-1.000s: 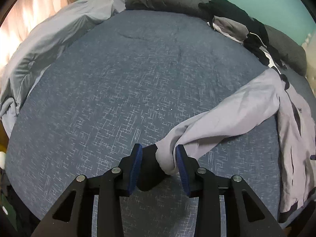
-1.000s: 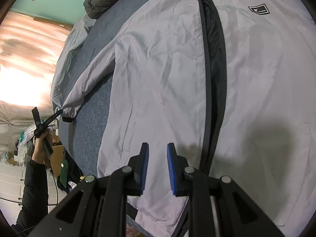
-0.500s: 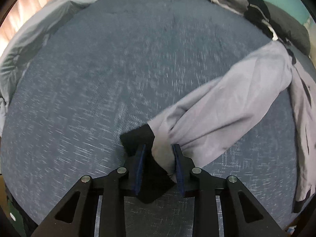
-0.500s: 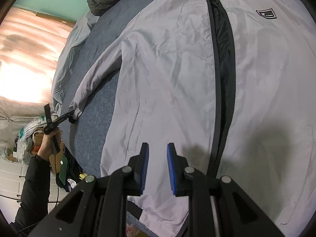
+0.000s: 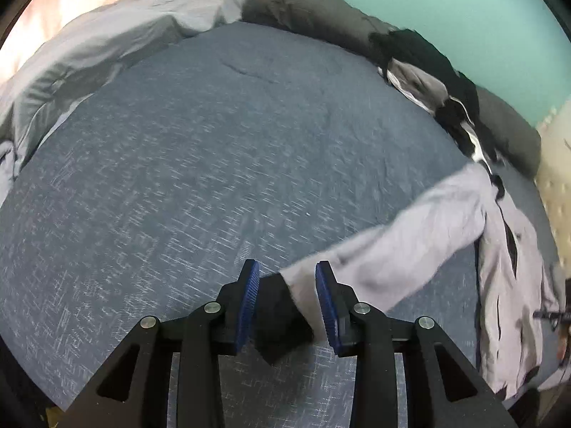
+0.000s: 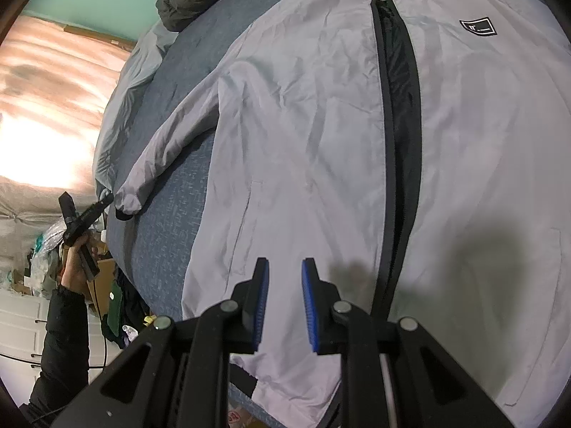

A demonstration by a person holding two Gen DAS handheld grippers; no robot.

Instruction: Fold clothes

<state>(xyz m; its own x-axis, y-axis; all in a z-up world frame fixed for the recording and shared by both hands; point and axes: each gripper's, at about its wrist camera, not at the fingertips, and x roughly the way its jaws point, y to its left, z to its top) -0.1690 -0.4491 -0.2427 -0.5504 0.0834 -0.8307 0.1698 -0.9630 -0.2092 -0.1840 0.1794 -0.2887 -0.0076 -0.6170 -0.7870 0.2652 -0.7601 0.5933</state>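
Grey jacket (image 6: 321,135) lengthwise, collar away; left gripper (image 5: 285,299) parted around cuff (image 5: 282,314), right gripper (image 6: 283,303) parted, empty.

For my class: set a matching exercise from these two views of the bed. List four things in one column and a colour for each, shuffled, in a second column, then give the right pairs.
Things:
1. jacket body
2. sleeve cuff
3. bedspread
4. wall

Colours:
A. turquoise green
B. black
C. blue with pale flecks
D. light grey

Pairs: 1-D, 2-B, 3-C, 4-A
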